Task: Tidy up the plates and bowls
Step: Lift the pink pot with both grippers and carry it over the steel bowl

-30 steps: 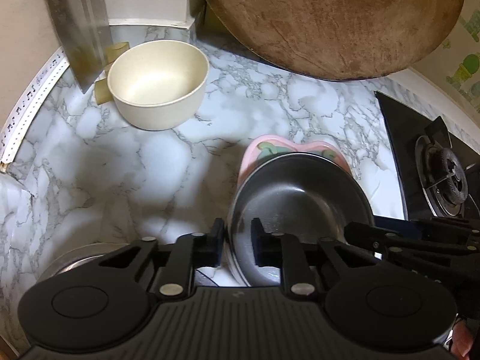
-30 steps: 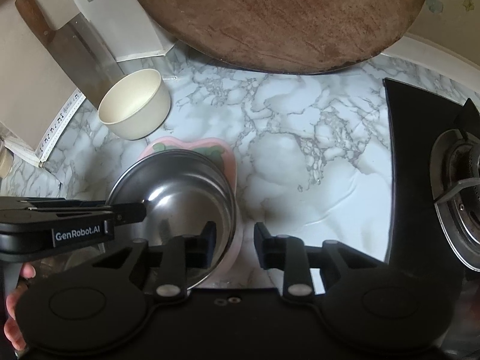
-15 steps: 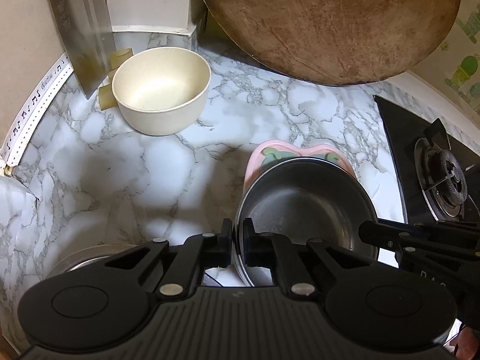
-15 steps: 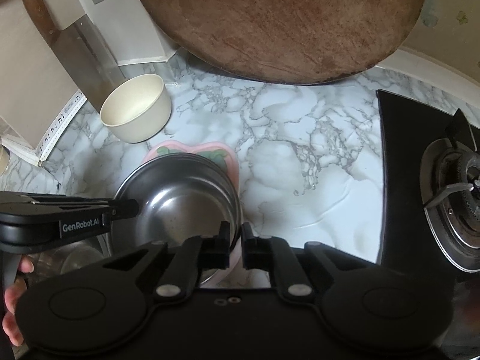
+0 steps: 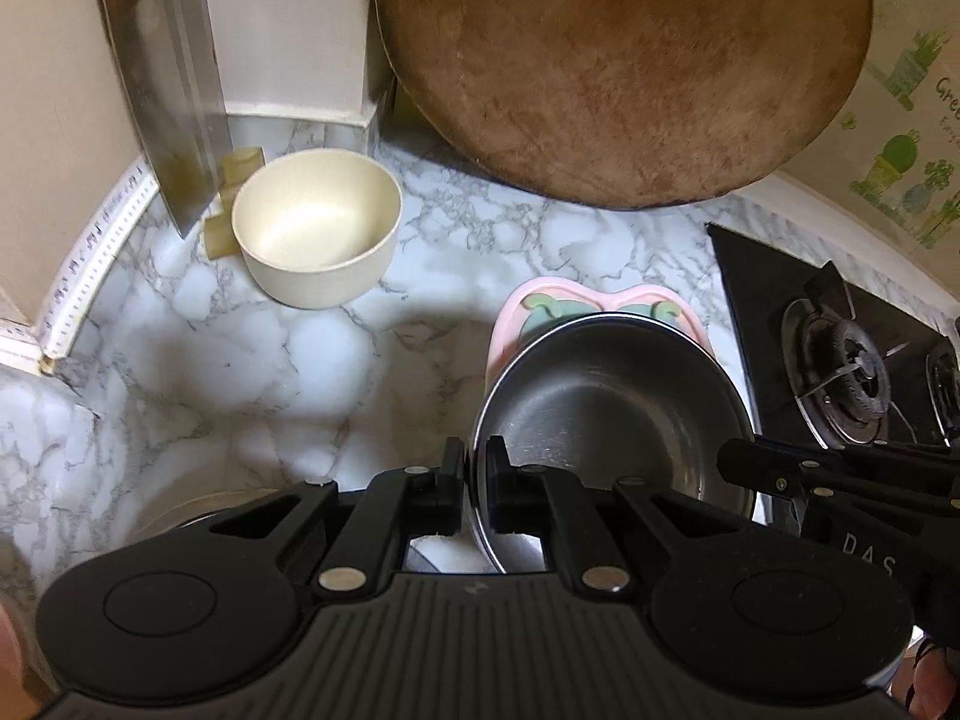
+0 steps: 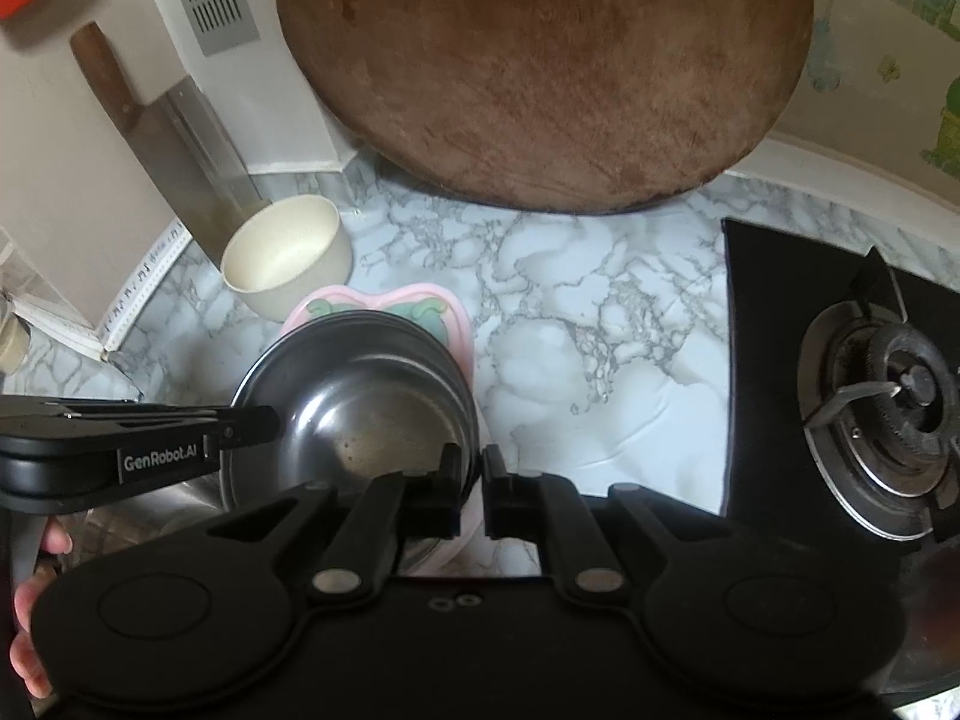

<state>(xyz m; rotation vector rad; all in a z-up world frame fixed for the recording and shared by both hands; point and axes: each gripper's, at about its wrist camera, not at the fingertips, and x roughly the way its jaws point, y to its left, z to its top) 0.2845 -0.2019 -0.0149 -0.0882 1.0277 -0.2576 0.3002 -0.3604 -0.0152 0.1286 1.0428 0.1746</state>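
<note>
A steel bowl (image 5: 606,414), dark inside, sits on a pink plate (image 5: 540,297) with green leaf marks. My left gripper (image 5: 475,468) is shut on the bowl's left rim. My right gripper (image 6: 473,474) is shut on the right rim of the steel bowl (image 6: 360,414), with the pink plate (image 6: 384,300) edge showing just under its fingers. The stack hangs a little above the marble counter (image 5: 198,360), between the two grippers. A cream bowl (image 5: 318,240) stands upright and empty on the counter at the back left.
A big round wooden board (image 5: 624,66) leans on the back wall. A cleaver (image 5: 174,120) stands against the left wall behind the cream bowl. The gas hob (image 6: 888,396) is on the right. A steel vessel (image 5: 198,510) lies under my left gripper.
Both grippers closed on the bowl's opposite rims. They then rose together, and the bowl and pink plate came up off the counter with them.
</note>
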